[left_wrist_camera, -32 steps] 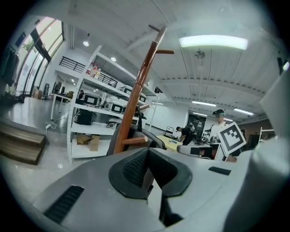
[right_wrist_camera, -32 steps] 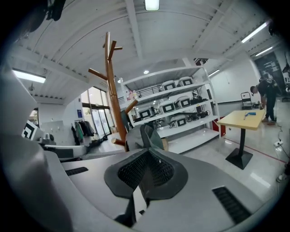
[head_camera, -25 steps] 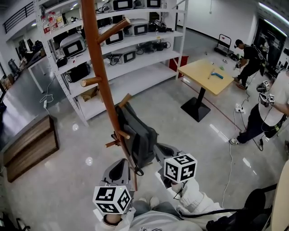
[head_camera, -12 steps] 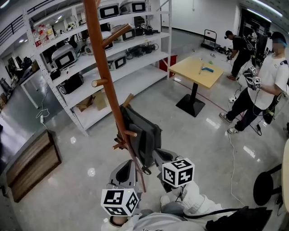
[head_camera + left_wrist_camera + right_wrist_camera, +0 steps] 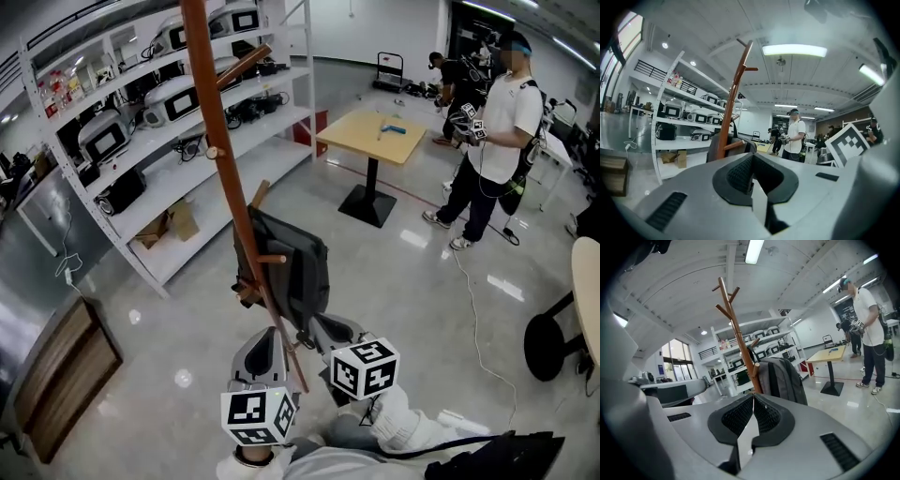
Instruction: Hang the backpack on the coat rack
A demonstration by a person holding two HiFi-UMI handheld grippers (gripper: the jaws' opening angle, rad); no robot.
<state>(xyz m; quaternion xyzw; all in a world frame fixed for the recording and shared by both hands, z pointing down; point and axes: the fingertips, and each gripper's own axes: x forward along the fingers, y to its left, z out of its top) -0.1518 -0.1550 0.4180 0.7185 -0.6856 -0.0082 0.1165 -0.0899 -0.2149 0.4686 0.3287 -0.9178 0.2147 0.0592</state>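
Head view, looking steeply down: a tall brown wooden coat rack pole (image 5: pixel 230 178) rises between two grey handheld grippers. The dark grey fabric backpack (image 5: pixel 295 277) hangs from a short peg on the pole, just ahead of both grippers and apart from their tips.

The left gripper (image 5: pixel 267 336) sits left of the pole's base and the right gripper (image 5: pixel 317 326) sits right of it. In each gripper's own view the ridged black pads meet at the tip with nothing between them.

Open, glossy grey floor (image 5: pixel 403 309) spreads ahead and to the right of the right gripper. Well beyond it are a light wooden table on a black pedestal (image 5: pixel 370 136) and a standing person in a white shirt (image 5: pixel 492 131). White metal shelving (image 5: pixel 141 150) runs ahead of the left gripper, beyond the pole. A brown wooden bench (image 5: pixel 56 375) lies far to that gripper's left.
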